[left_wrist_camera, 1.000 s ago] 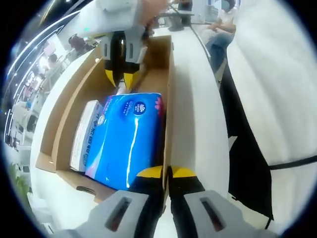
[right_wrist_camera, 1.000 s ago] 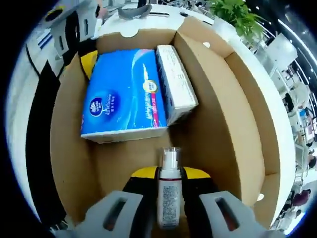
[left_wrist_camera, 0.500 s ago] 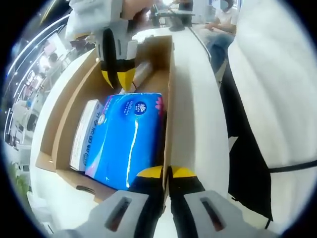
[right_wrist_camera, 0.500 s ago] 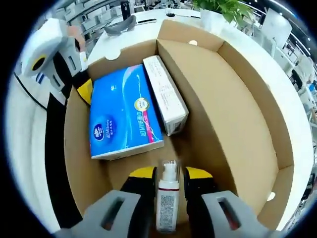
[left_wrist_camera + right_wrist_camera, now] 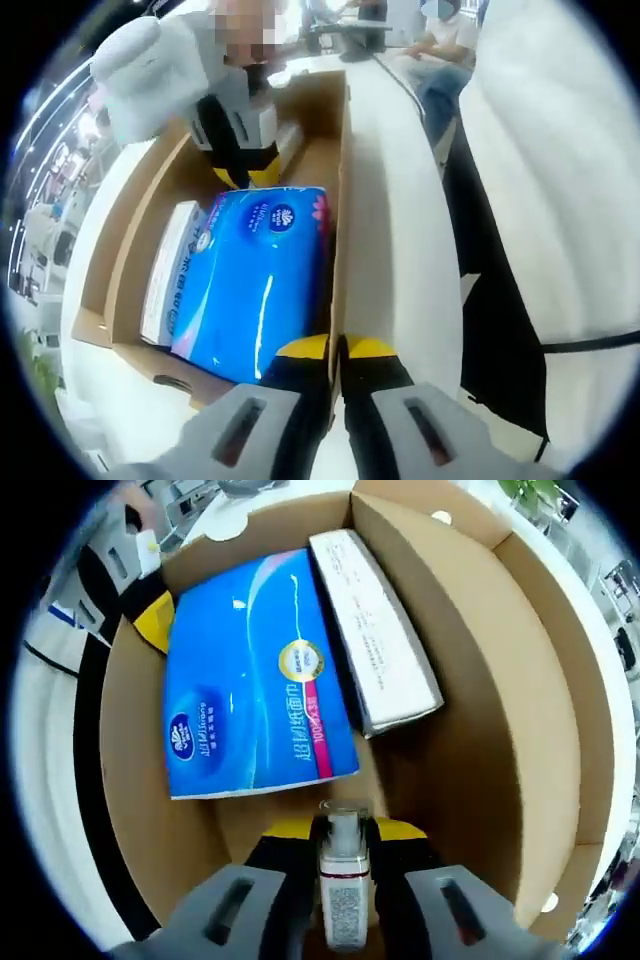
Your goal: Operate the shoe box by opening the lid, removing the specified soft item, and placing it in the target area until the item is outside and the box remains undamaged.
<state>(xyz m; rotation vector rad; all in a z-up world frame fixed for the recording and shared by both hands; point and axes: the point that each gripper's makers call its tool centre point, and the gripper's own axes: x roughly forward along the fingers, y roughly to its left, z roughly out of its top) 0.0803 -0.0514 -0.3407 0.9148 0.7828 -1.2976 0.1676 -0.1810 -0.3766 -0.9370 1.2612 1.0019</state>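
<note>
Cardboard shoe box (image 5: 480,680) lay open; the blue tissue pack (image 5: 255,675) sat inside at centre left. The right gripper (image 5: 342,842) clamped a small white bottle (image 5: 342,880) at bottom centre; the left gripper (image 5: 336,350) pinched the box wall.

A white bench (image 5: 395,250) carries an open brown cardboard shoe box (image 5: 342,200), which sits lengthwise along its top. In the left gripper view a black strip (image 5: 490,300) lies on the bench just beside the box. In the right gripper view the same black strip (image 5: 95,810) runs along the outer wall of the box (image 5: 470,710).
</note>
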